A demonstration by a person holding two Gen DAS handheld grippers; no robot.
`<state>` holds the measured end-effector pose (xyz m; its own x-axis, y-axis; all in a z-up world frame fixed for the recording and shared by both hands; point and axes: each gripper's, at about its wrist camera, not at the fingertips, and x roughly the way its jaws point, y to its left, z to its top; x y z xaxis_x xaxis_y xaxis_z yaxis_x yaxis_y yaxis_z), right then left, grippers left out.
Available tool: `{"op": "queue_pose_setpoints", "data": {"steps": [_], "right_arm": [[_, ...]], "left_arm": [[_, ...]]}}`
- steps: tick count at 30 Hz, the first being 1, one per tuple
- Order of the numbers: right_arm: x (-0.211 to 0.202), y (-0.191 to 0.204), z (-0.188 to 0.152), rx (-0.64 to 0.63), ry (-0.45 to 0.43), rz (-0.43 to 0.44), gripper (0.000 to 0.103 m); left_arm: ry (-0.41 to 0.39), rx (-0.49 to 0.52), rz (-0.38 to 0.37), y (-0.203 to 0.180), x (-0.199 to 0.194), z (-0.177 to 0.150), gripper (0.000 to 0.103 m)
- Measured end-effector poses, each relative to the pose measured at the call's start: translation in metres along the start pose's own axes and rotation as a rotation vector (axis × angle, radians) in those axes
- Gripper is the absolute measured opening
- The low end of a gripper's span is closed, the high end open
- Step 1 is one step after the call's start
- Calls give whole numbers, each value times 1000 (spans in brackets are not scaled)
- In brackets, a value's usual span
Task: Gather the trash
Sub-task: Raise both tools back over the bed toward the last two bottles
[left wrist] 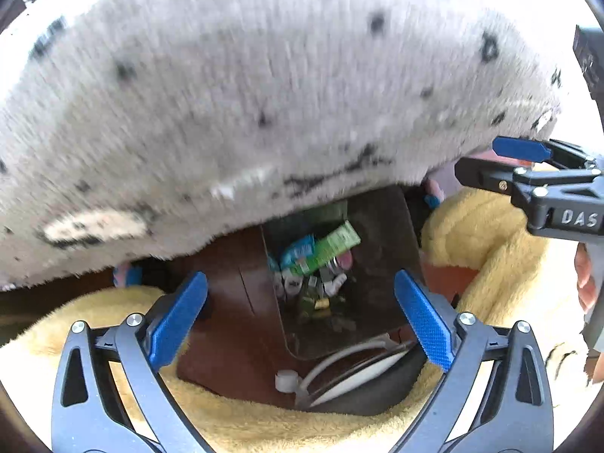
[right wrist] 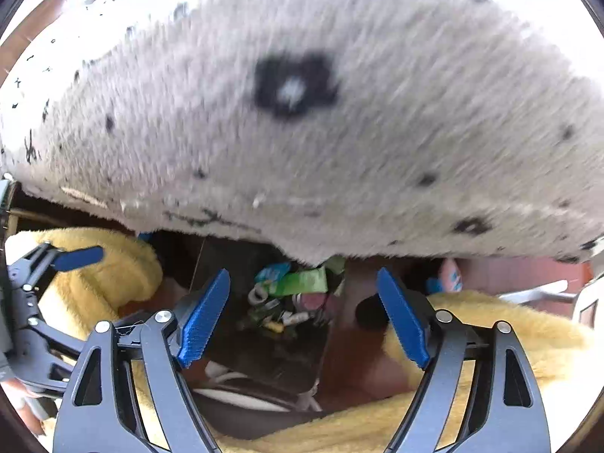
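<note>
A transparent bin (left wrist: pixel 377 321) stands on the dark brown floor below both grippers and holds trash: a green carton (left wrist: pixel 332 249), a blue wrapper (left wrist: pixel 298 251) and several small white and yellow pieces. The bin also shows in the right wrist view (right wrist: pixel 279 355) with the green carton (right wrist: pixel 302 283). My left gripper (left wrist: pixel 302 321) is open and empty above the bin. My right gripper (right wrist: pixel 302 317) is open and empty above it too, and appears at the right edge of the left wrist view (left wrist: pixel 502 162).
A large white furry blanket with black spots (left wrist: pixel 264 94) hangs over the top, blurred, also in the right wrist view (right wrist: pixel 321 113). Yellow fluffy fabric (left wrist: pixel 245 426) surrounds the floor gap. A white cable and round dark object (left wrist: pixel 351 377) lie beside the bin. A pink-blue toy (right wrist: pixel 451 273) lies at the right.
</note>
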<state>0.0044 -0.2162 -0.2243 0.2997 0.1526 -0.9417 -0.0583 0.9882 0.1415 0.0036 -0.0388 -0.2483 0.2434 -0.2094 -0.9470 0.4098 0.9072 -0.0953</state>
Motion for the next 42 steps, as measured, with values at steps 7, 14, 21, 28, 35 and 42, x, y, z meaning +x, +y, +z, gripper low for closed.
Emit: {"op": "queue_pose_setpoints", "data": {"steps": [7, 14, 21, 28, 35, 42], "right_arm": [[-29, -5, 15, -11, -84, -58, 89], [-71, -20, 47, -7, -210, -76, 90], [-95, -29, 97, -15, -295, -100, 92], [-99, -39, 151, 7, -307, -91, 92], [-72, -35, 219, 7, -306, -50, 92], [-41, -9, 299, 20, -312, -26, 92]], "left_arm": [[-129, 9, 52, 8, -50, 28, 95], [-239, -32, 86, 35, -92, 62, 95], [-286, -66, 150, 65, -108, 101, 95], [-291, -39, 179, 79, -99, 151, 95], [-285, -48, 170, 86, -73, 203, 95], [-292, -21, 182, 85, -59, 256, 94]]}}
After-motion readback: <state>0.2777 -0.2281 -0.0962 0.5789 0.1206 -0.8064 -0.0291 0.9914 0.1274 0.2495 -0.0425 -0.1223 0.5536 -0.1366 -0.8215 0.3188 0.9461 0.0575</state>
